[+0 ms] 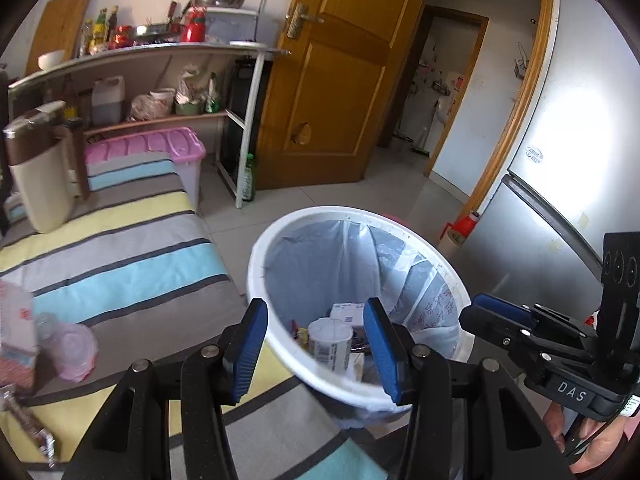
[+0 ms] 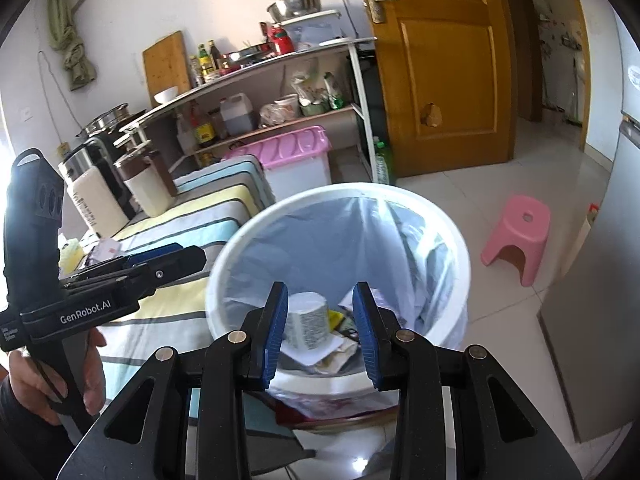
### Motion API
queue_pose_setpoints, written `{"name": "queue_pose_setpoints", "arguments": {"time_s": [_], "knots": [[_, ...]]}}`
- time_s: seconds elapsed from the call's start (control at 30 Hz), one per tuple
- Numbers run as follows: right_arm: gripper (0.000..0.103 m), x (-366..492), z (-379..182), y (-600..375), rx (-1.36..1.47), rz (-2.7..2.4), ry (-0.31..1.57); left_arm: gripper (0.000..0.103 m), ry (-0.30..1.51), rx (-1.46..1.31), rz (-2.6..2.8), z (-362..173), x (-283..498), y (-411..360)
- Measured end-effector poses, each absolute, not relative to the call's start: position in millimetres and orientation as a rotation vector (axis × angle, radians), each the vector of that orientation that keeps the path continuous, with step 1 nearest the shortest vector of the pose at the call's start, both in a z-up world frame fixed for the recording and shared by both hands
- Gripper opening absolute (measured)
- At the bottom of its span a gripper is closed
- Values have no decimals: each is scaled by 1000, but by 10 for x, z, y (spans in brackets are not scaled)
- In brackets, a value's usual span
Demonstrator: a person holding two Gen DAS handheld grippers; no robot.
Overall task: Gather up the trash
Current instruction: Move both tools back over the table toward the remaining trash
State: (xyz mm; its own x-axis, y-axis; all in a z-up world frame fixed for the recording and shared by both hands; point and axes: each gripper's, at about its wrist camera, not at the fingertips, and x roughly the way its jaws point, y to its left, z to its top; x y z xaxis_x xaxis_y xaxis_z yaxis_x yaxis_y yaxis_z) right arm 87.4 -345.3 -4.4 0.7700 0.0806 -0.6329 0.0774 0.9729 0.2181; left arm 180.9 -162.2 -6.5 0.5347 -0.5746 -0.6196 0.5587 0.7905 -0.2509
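A white trash bin (image 1: 256,264) with a clear liner stands beside the striped table; it also shows in the right wrist view (image 2: 224,264). Inside lie a white paper cup (image 1: 330,340), a small carton (image 1: 346,312) and wrappers; the cup shows in the right wrist view (image 2: 306,320) too. My left gripper (image 1: 316,348) is open and empty above the bin's near rim. My right gripper (image 2: 320,332) is open and empty over the bin. On the table at the left lie a pink crumpled plastic bag (image 1: 74,352), a red-and-white packet (image 1: 16,336) and a snack wrapper (image 1: 32,428).
The striped tablecloth (image 1: 120,256) covers the table, with a beige kettle (image 1: 38,164) at its far end. A pink-lidded storage box (image 1: 176,152), a kitchen shelf (image 1: 160,56), a wooden door (image 1: 332,80), a silver fridge (image 1: 568,140) and a pink stool (image 2: 516,236) surround the bin.
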Motion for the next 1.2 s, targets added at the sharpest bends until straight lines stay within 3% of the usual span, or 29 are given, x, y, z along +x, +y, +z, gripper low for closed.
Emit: {"name": "queue_pose_setpoints", "arguments": {"time_s": [0.67,0.73,0.8,1.2], "knots": [[35,900,-85,-2564,194,250,701,49,697,-42,-432,-80,1314,-503],[37,922,-88,-2478,175,258,706,49,700,-46,-417,-101,1295,-419],[50,947,-88,-2395,156,270,713,49,700,-46,-396,-110,1273,-320],[50,1192,-100,-1947,110,378,749,49,691,-59,-208,-125,1356,375]]}}
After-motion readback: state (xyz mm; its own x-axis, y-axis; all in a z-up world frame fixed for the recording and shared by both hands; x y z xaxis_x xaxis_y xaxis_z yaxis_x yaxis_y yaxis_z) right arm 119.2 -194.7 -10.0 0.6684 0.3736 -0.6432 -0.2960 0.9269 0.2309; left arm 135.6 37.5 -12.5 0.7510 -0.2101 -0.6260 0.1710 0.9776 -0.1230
